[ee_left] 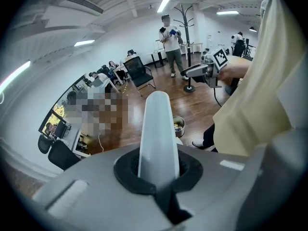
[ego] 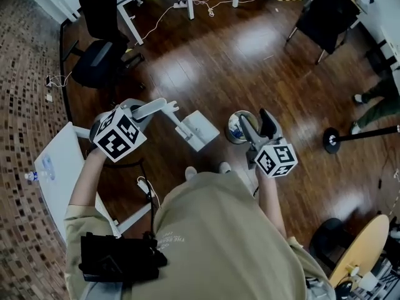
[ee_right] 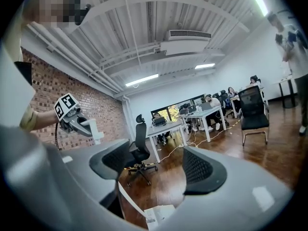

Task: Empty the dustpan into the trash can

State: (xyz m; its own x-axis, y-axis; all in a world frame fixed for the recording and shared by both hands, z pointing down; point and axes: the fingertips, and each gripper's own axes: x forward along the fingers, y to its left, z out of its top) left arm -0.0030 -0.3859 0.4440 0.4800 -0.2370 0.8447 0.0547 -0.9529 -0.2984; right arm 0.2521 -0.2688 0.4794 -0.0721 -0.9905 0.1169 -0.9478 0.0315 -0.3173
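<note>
From above, the head view shows the left gripper [ego: 149, 110] clamped on the white handle [ego: 165, 107] of the dustpan [ego: 199, 129]. The handle slants down and away from the person, so the dustpan hangs out in front, just beside the can [ego: 232, 130] on its left. Gripping at the far end of the handle probably keeps the hand high and clear while the dustpan is carried over. The dustpan is not yet over the can's mouth, and its height above the floor [ego: 237, 49] cannot be read. The right gripper [ego: 259, 126] hangs close to the can on the other side and carries nothing.

Along the left gripper's jaws, the left gripper view shows both pads closed tight round the handle, which runs straight out between them. The can stands on the floor beyond the handle's tip, with scraps already inside. This line-up suggests the dustpan is being aimed at the can before tipping.

Between the right gripper's jaws, the right gripper view shows an open gap with only floor and distant furniture behind it. A corner of the dustpan shows low in the frame. The free gripper appears held ready, perhaps to steady the can or the dustpan.
</note>
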